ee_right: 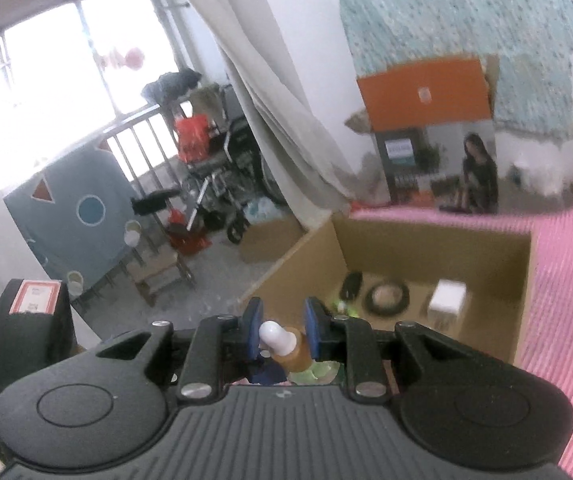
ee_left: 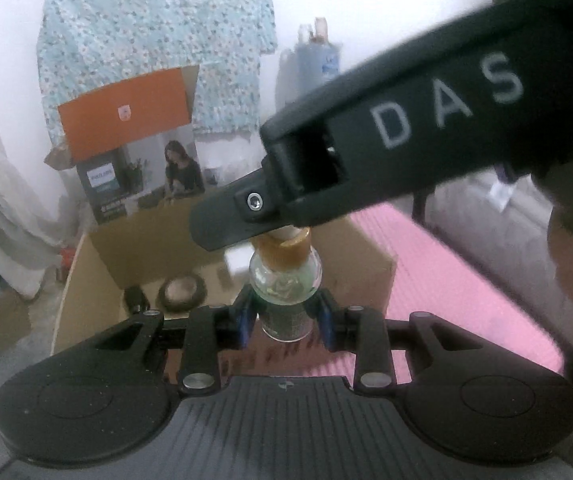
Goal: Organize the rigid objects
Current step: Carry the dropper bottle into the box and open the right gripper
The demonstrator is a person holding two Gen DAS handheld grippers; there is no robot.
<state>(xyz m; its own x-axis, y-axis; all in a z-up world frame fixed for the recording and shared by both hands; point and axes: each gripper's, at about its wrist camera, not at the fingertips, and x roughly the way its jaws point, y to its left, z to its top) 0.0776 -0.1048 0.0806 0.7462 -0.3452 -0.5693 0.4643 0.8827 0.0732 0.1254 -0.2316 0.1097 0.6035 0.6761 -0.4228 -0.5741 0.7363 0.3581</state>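
A small clear glass bottle (ee_left: 285,280) with an amber collar stands upright between the blue pads of my left gripper (ee_left: 286,316), which is shut on its lower body. From the upper right, a finger of my right gripper (ee_left: 230,220) reaches over the bottle's top. In the right wrist view my right gripper (ee_right: 282,320) is shut on the bottle's dropper cap (ee_right: 292,350), with the white rubber bulb (ee_right: 272,332) poking out between the pads. The bottle hangs above the near edge of an open cardboard box (ee_right: 426,240).
Inside the cardboard box (ee_left: 98,280) lie a black ring-shaped object (ee_right: 388,298), a white cube (ee_right: 448,300) and a small black item (ee_right: 352,284). A pink mat (ee_right: 566,280) spreads to the right. A printed carton with an orange flap (ee_left: 126,120) stands behind the box.
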